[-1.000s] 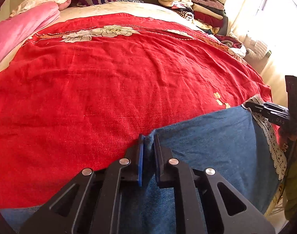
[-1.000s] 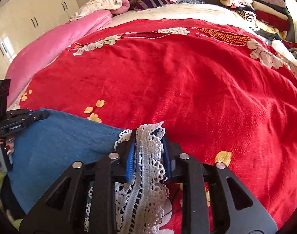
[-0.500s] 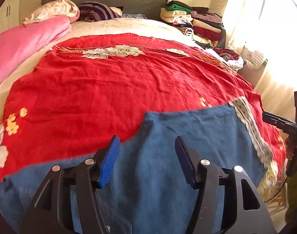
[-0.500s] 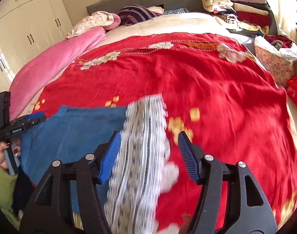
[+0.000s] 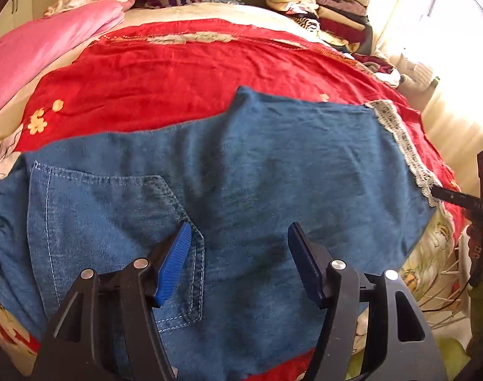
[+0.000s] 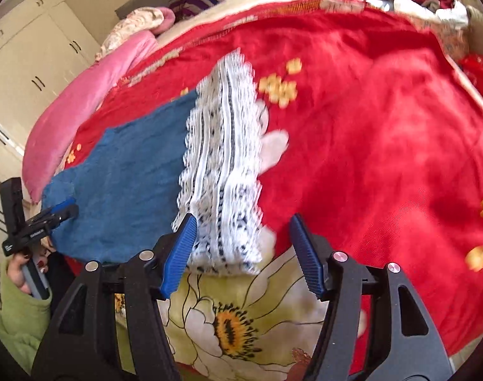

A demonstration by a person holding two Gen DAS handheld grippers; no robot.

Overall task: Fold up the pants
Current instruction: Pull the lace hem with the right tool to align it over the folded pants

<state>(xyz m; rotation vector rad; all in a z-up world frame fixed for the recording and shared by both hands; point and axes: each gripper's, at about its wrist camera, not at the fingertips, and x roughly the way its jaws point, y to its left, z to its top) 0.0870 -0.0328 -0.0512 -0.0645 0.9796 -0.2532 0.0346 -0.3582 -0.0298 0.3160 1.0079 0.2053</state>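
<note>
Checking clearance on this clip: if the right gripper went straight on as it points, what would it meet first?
Most likely the white lace cuff of the pants, lying just ahead of the open right gripper; depth is unclear.

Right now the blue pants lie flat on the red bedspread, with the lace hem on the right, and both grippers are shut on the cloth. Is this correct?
Not quite. Both wrist views show the left gripper and right gripper open, gripping nothing. The rest holds: the blue pants lie flat on the red bedspread, lace hem on the right.
</note>
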